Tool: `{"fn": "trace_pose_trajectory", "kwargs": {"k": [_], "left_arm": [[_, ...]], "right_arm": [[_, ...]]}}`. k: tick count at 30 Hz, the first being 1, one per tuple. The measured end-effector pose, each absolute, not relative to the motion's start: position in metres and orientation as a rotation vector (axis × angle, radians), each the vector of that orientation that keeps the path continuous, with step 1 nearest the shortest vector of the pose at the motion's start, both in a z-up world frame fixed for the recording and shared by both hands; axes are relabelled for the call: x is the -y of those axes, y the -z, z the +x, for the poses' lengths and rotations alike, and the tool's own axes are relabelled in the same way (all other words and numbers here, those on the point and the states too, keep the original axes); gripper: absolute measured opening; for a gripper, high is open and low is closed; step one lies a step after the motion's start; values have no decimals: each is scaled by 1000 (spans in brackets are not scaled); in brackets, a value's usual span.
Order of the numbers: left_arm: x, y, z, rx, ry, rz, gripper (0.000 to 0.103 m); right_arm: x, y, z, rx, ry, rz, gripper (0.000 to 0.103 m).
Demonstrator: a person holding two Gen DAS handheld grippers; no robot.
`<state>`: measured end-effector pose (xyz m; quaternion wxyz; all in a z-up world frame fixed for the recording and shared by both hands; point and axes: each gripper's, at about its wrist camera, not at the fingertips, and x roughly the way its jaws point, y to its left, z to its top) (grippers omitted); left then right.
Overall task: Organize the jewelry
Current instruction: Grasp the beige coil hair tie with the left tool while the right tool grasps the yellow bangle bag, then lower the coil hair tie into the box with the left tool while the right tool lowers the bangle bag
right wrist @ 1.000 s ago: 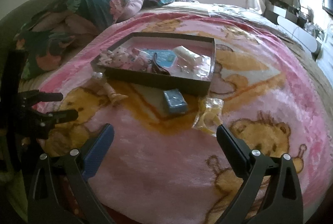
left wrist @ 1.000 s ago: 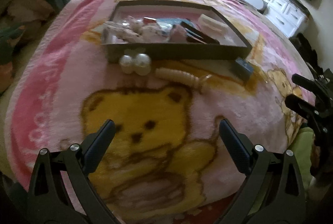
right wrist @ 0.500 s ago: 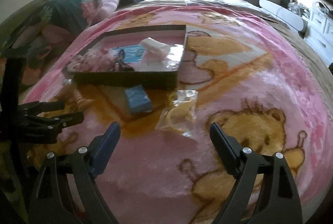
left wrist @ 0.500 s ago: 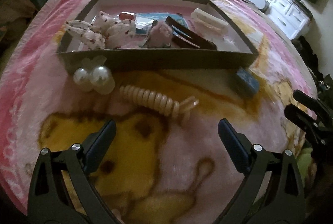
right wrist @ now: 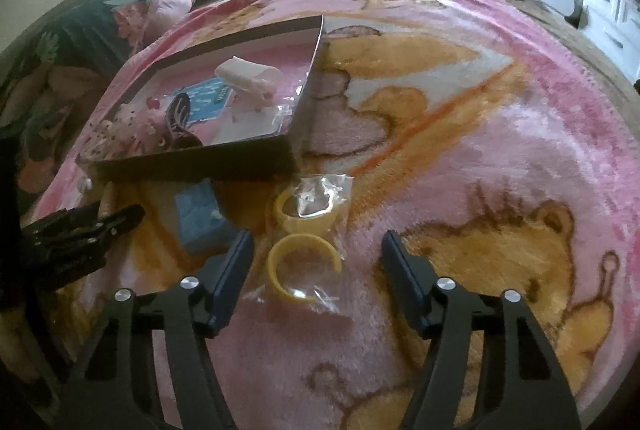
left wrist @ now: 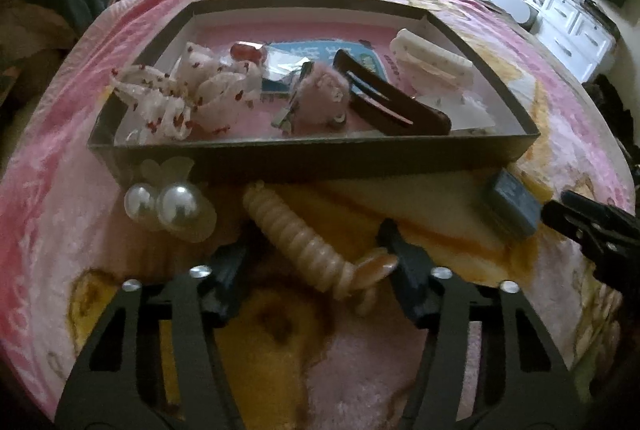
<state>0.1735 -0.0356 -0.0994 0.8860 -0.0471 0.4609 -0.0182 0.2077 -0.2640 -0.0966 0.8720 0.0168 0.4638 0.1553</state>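
On a pink blanket (left wrist: 52,214) printed with yellow bears, a dark shallow box (left wrist: 320,160) holds hair bows, clips and a blue card. Just in front of its near wall lie two pearl balls (left wrist: 170,206), a ribbed cream hair clip (left wrist: 304,238) and a small blue box (left wrist: 514,204). The left gripper (left wrist: 316,250) points down at the blanket with the cream clip between its fingers; its jaws are closing, and the pads do not yet press on the clip. The right gripper (right wrist: 316,262) straddles a clear bag with two yellow bangles (right wrist: 306,246), which lies beside the blue box, near the dark box's corner. Its jaws are closing too, with gaps left on both sides of the bag.
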Motion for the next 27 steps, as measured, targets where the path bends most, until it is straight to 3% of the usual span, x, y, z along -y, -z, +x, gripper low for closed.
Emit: {"fn": "trace_pose_trajectory", "kwargs": {"k": [4, 10, 27], "left_arm": [[33, 97, 170, -948, 51, -92, 30], [23, 92, 160, -949, 98, -146, 28], [6, 70, 124, -940, 167, -217, 27]], "right_arm": [[258, 100, 215, -976, -318, 7, 55], [260, 105, 214, -972, -316, -1, 41], [276, 81, 164, -901, -357, 53, 39]]}}
